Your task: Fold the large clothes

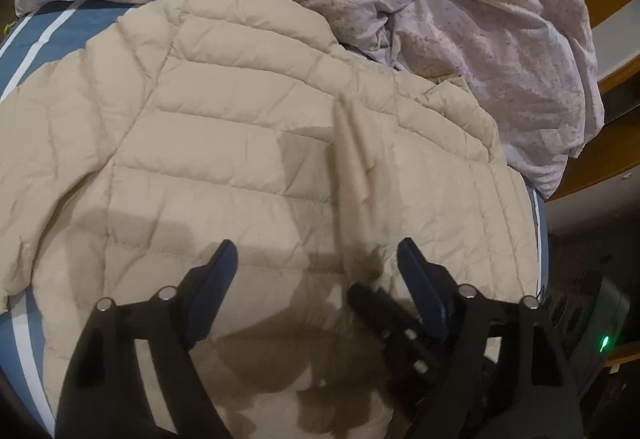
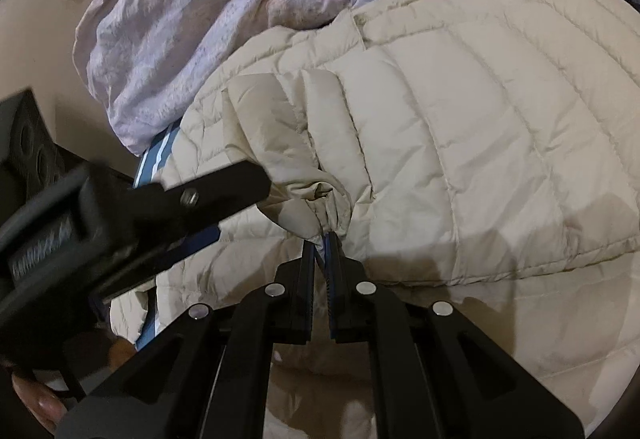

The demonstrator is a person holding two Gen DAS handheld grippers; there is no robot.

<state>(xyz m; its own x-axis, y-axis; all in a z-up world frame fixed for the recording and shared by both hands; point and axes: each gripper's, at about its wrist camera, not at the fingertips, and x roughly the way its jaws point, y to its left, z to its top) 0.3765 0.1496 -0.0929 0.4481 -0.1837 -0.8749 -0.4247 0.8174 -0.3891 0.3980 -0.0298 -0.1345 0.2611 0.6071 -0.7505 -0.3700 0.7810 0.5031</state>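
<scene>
Sleeve cuff (image 2: 320, 211) of the beige puffer jacket (image 1: 224, 127) sits pinched in the right gripper (image 2: 322, 239), jaws clamped on it at the centre of the right wrist view. The jacket fills the middle of both views, spread over a blue striped sheet (image 1: 60, 35), with a lilac duvet (image 1: 500, 51) bunched along the top. In the left wrist view the left gripper (image 1: 316, 259) hangs wide, holding nothing, above the jacket's body. Judged best: carry the cuff flat across the quilted back, while the free jaws pin the fold line to stop the slippery fabric sliding.
</scene>
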